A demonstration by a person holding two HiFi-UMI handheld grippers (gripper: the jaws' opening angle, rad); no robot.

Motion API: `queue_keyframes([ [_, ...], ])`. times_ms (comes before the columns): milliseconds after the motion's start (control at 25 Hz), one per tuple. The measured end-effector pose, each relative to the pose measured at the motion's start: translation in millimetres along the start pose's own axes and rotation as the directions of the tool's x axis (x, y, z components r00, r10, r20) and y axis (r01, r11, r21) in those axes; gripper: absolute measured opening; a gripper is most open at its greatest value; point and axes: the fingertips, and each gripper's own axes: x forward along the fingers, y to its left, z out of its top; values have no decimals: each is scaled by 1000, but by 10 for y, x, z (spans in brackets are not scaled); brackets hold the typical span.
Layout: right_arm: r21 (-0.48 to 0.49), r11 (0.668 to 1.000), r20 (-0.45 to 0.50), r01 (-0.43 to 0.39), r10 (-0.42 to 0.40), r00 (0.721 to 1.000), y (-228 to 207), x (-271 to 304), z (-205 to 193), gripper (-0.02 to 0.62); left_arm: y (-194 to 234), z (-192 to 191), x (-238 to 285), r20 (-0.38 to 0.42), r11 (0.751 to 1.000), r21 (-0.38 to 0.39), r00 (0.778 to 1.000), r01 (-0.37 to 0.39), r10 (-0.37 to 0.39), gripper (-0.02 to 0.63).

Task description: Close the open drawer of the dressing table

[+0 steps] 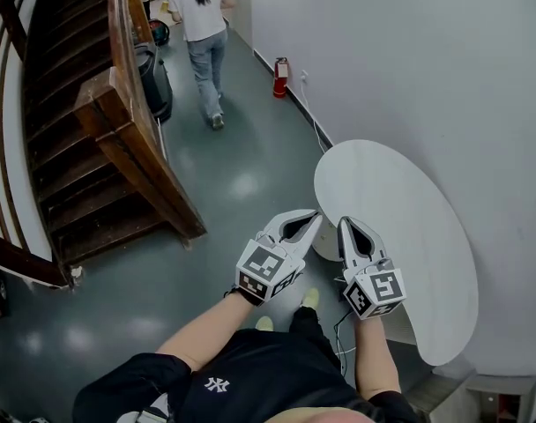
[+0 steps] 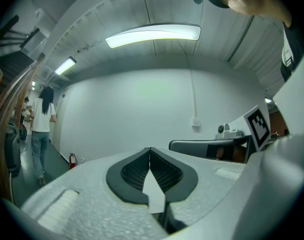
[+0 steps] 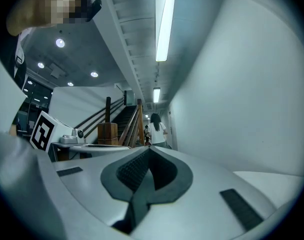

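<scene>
White kidney-shaped dressing table worktop [image 1: 400, 218], smooth and matt, against the right wall; drawer presumably beneath it, hidden from view. Handling, judged: light, rigid slider; push flat on its front panel. Left tool [image 1: 316, 215] and right tool [image 1: 344, 222]: both pinched together, empty, level beside the worktop's left edge

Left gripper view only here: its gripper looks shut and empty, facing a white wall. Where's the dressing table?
Observer: Head view shows a white rounded tabletop against the wall, beside the left gripper and right gripper.
Operator: Right gripper holding anything?
Observer: No; in its own view the jaws are together, nothing between them.
Operator: Any open drawer?
Observer: None that I can make out; the head view shows only the tabletop from above.
</scene>
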Motion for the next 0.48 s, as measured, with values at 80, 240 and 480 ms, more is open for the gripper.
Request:
queue_keyframes([
  [80,-1,1000,-4,1,-1,1000,1,4,-4,15,5,7,-9,-1,1000,2,1000,-4,4,12],
  [240,1,1000,-9,0,0,1000,5,41,-28,15,56,-4,-19,-6,1000,0,1000,-13,13,12],
  [480,2,1000,-11,-4,4,1000,1,67,-57,15,94,-33,-19,-8,1000,-5,1000,-21,21,12],
])
